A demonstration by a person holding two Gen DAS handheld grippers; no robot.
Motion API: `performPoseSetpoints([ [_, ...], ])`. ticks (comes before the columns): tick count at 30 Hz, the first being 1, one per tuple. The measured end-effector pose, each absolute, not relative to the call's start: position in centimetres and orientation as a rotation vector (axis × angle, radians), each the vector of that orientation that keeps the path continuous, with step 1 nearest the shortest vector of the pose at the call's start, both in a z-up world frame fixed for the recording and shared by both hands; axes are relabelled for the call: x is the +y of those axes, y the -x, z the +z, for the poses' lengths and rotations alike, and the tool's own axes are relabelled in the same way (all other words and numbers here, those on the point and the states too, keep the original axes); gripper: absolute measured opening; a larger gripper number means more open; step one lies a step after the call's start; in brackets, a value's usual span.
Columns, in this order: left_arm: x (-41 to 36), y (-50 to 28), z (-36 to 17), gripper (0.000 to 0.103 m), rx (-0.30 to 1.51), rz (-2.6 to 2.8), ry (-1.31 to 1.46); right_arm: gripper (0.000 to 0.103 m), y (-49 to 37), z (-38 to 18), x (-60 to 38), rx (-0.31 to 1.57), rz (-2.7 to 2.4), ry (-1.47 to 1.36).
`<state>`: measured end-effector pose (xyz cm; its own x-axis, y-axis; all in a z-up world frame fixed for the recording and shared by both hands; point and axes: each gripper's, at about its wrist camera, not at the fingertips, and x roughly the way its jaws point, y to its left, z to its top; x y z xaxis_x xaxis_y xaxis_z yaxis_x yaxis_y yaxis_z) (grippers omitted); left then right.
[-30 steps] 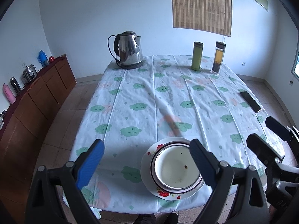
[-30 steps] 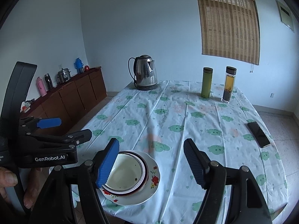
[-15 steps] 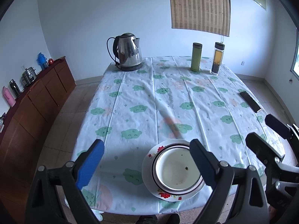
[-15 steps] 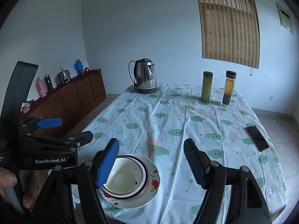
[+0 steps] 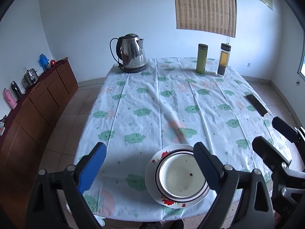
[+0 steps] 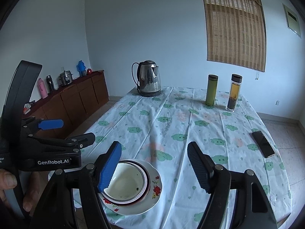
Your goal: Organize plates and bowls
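A white bowl (image 5: 180, 177) (image 6: 124, 183) sits nested in dark-rimmed dishes on a white plate with red flowers (image 5: 152, 173) (image 6: 155, 189), near the table's front edge. My left gripper (image 5: 149, 166) is open above and just short of this stack. Its right finger covers part of the bowl's rim, and nothing lies between the pads. My right gripper (image 6: 155, 168) is also open and empty, and the stack shows beneath its left blue pad (image 6: 110, 168). Each gripper appears at the edge of the other's view: left gripper (image 6: 70, 131), right gripper (image 5: 276, 139).
The table (image 5: 152, 114) wears a cloud-print cloth. At its far end stand a steel kettle (image 5: 131, 53), a green flask (image 5: 201, 58) and a tea bottle (image 5: 223, 60). A black phone (image 5: 257, 105) lies at the right edge. A brown sideboard (image 5: 38, 105) lines the left wall.
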<state>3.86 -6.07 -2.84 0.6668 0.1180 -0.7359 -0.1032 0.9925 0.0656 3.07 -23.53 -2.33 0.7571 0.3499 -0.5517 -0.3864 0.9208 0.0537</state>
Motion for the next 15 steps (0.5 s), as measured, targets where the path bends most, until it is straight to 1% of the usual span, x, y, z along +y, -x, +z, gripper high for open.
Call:
performPoseSetpoints([
  [15, -6.39, -4.71, -3.13, 0.095, 0.797, 0.137, -0.058, 0.073, -3.86, -2.94, -23.77, 0.598, 0.406, 0.062],
])
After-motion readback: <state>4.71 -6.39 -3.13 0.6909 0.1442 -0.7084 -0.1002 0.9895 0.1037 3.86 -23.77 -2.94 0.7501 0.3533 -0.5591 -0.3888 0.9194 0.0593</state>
